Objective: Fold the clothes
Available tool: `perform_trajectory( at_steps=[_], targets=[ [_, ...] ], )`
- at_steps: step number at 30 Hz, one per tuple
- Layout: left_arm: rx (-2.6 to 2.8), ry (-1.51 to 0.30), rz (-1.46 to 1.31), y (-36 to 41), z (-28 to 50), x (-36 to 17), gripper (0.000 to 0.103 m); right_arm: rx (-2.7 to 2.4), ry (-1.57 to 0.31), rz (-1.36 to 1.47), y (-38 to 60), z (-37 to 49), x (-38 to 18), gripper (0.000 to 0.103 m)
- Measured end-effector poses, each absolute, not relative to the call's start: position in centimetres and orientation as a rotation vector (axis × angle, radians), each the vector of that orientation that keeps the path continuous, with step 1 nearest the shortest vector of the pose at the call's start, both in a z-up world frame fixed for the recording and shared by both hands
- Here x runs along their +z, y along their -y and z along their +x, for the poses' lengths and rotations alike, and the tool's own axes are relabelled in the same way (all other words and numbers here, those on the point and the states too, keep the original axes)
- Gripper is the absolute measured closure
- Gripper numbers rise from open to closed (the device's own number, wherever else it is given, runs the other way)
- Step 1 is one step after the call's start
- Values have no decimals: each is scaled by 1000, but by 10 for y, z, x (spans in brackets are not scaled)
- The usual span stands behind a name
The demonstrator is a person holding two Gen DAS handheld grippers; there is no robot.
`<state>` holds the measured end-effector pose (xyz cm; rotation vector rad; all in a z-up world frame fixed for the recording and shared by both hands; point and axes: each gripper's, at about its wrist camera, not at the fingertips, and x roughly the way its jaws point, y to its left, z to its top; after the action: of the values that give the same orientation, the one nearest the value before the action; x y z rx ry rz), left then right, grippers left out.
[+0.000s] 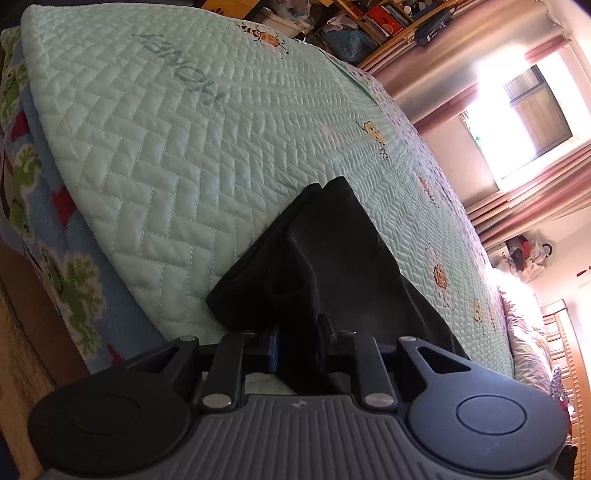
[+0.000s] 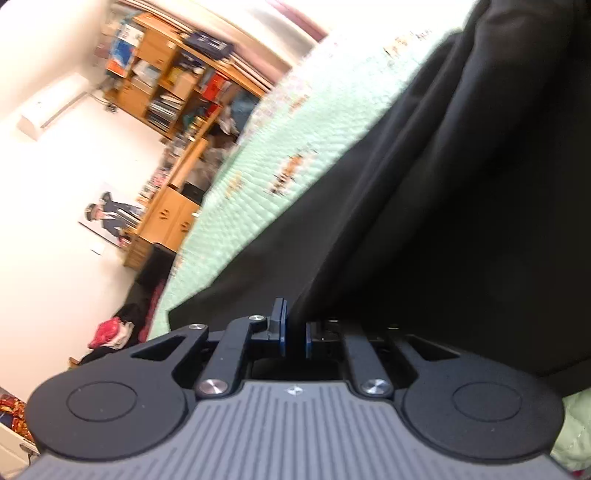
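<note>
From the left wrist view, the left gripper (image 1: 297, 345) has its jaws drawn narrow around a bunched fold of the black garment (image 1: 325, 258), the blue pads (image 1: 273, 350) pressing the cloth from either side. The garment lies on the mint-green quilt (image 1: 184, 147) that covers the bed, its folded end reaching up the quilt away from the gripper (two layers show at that far corner). Under the quilt's near edge a blue blanket with green frogs (image 1: 66, 280) hangs down the side of the bed. Beyond the quilt's far edge stand wooden shelves (image 1: 373, 18), crowded with things, and off the quilt's other side pink curtains (image 1: 517, 206) frame a bright window (image 1: 517, 110).

From the right wrist view, the right gripper (image 2: 294, 341) is pinched nearly closed on an edge of the same black garment (image 2: 443, 221), which rises from the jaws as a broad dark sheet and hides most of the quilt (image 2: 266, 192) behind it. The picture is rather blurred. Past the quilt's far end stand the wooden shelves (image 2: 173, 92) against a white wall, with a poster (image 2: 109, 214) pinned just beside them.
</note>
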<state>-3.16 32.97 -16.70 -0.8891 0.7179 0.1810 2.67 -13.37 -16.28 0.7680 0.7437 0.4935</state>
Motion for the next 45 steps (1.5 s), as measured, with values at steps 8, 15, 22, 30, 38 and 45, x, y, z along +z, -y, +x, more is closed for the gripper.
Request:
perform_trajectory(
  at_steps=[8,15,22,30,38,45],
  targets=[
    [220,-738,-846,-327,-31,-164,82,486,-842,699,138,6,-190,93],
    [269,-684,-840,-318,-46,-143,79,496,-862,708,141,8,-212,92],
    [185,-622,-632,-242,-48,-74,67,536,-861,742,144,9,-217,85],
    [-207,-757,-532,-97,31,-76,56,630,-883,673,177,-9,-190,47],
    [-401,-1057,-514,8,102,-162,55,427,-730,708,292,-49,-166,46],
    [-376,-1113,-538,7,105,-167,51,109,-465,766,424,-16,-122,42]
  ],
)
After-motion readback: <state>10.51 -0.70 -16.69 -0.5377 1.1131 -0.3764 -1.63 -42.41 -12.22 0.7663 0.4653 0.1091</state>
